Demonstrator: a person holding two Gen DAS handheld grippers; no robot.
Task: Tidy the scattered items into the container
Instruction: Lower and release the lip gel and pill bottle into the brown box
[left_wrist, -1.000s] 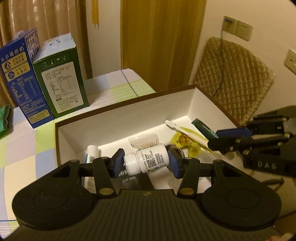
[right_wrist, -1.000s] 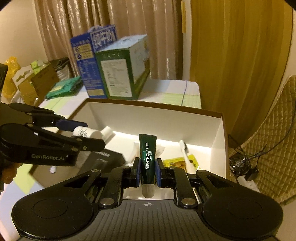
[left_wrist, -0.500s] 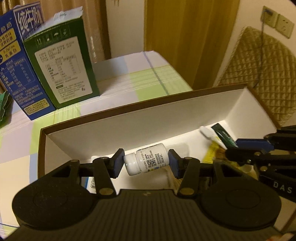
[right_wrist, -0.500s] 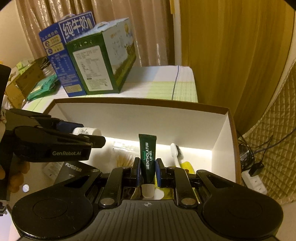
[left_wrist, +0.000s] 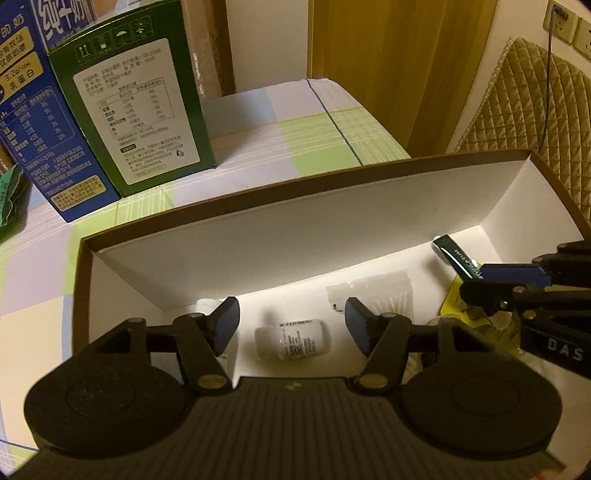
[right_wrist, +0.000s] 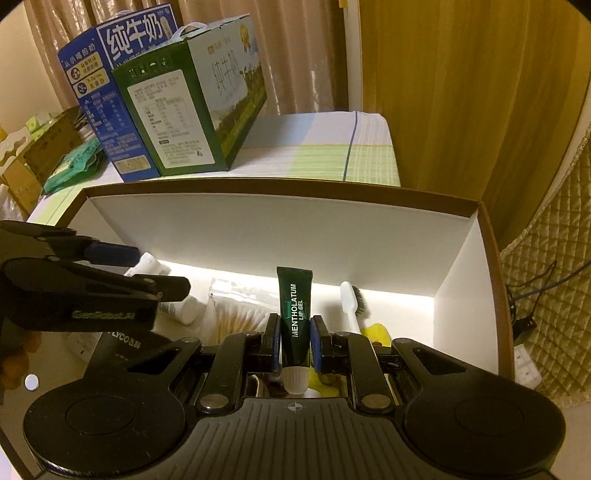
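A brown cardboard box with white inner walls (left_wrist: 280, 229) sits on the table; it also shows in the right wrist view (right_wrist: 280, 225). My left gripper (left_wrist: 291, 319) is open above the box floor. A small white pill bottle (left_wrist: 293, 338) lies on its side on the floor between the open fingers, free of them. My right gripper (right_wrist: 293, 341) is shut on a dark green lip gel tube (right_wrist: 294, 314) and holds it over the box, cap towards the camera. The tube's end also shows in the left wrist view (left_wrist: 456, 254).
In the box lie a bag of cotton swabs (left_wrist: 384, 291), a toothbrush (right_wrist: 351, 302), a yellow packet (right_wrist: 376, 330) and another white bottle (right_wrist: 146, 264). A green carton (left_wrist: 136, 92) and a blue milk carton (left_wrist: 33, 122) stand behind the box. A quilted chair (left_wrist: 532, 107) is at the right.
My left gripper opened and the pill bottle dropped onto the box floor. Both grippers moved further over the box. The right gripper kept its hold on the tube.
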